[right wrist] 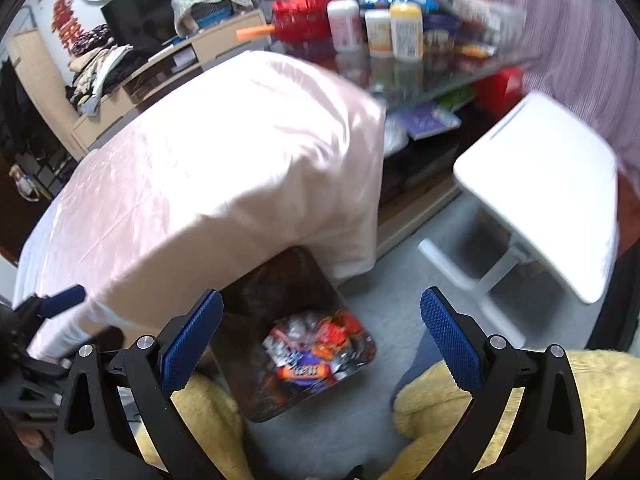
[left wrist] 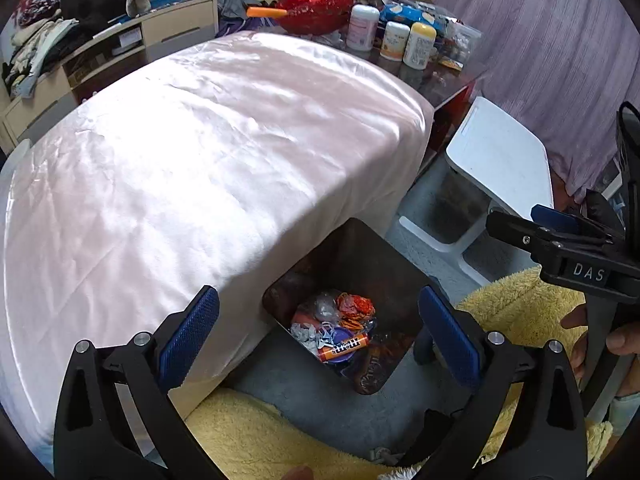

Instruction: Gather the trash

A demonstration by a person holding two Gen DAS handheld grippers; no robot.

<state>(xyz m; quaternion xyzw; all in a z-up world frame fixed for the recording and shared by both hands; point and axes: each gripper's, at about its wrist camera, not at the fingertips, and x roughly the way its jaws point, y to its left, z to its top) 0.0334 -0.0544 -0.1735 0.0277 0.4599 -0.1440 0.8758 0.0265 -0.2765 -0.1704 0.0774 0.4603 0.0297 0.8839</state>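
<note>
Both tongs, left (left wrist: 318, 334) and right (right wrist: 322, 334), gape empty over bin (left wrist: 348, 252); wrappers (left wrist: 340, 328) inside look light, crinkly, slippery, so pinch a bunched fold

Dark brown bin (left wrist: 352, 256) holds orange, purple, silver wrappers (left wrist: 340, 328); pale pink cloth (left wrist: 200, 152).

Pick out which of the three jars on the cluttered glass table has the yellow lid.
The yellow-lidded jar is the rightmost of the three. The middle jar and the taller pink-labelled jar on the left both have white lids.
</note>
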